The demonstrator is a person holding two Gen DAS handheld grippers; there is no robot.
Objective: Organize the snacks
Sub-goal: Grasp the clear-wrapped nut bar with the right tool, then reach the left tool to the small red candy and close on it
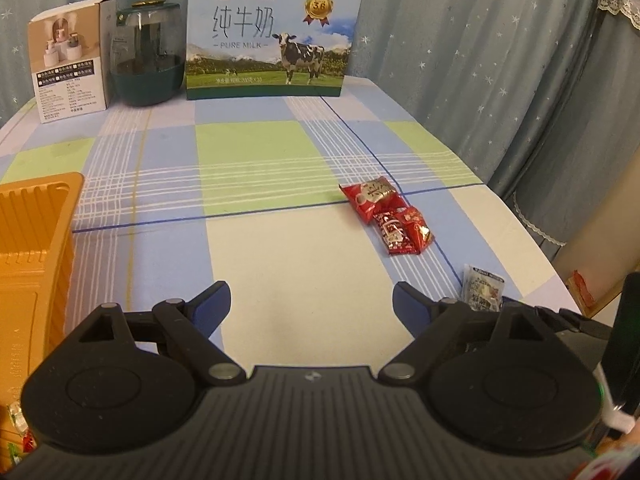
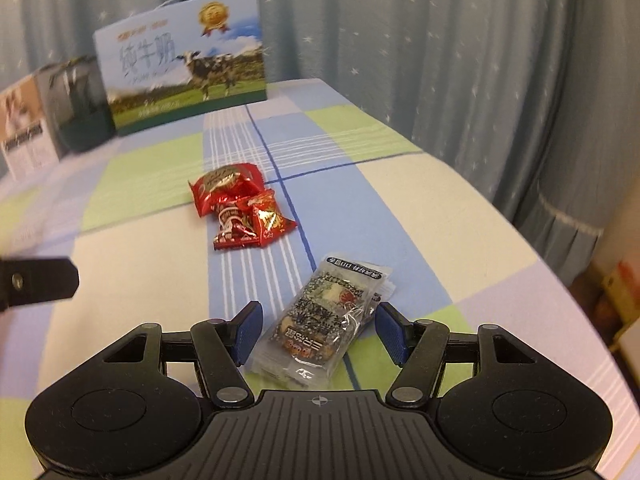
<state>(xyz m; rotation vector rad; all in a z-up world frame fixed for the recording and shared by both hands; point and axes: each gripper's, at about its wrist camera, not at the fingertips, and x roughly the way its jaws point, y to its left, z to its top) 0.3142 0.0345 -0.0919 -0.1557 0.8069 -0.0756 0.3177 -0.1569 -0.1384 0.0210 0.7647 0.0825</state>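
A clear packet of dark-printed snacks [image 2: 320, 320] lies on the checked tablecloth between the blue pads [image 2: 250, 330] of my right gripper [image 2: 320, 326]. The jaws stand on either side of it without pressing. Farther along the cloth sit three red snack packets [image 2: 240, 208] in a small heap, also seen from the left wrist as red packets [image 1: 386, 216]. My left gripper [image 1: 310, 300] is wide open over bare cloth, holding nothing. The clear packet [image 1: 484, 286] shows just right of its right finger. An orange tray [image 1: 36, 240] stands at its left.
At the back stand a milk carton box [image 1: 272, 40], a dark green jar [image 1: 144, 60] and a white product box [image 1: 68, 64]. The rounded table edge [image 2: 520, 240] falls away to the right, with curtains behind. A few wrapped candies [image 1: 16, 432] show at the lower left.
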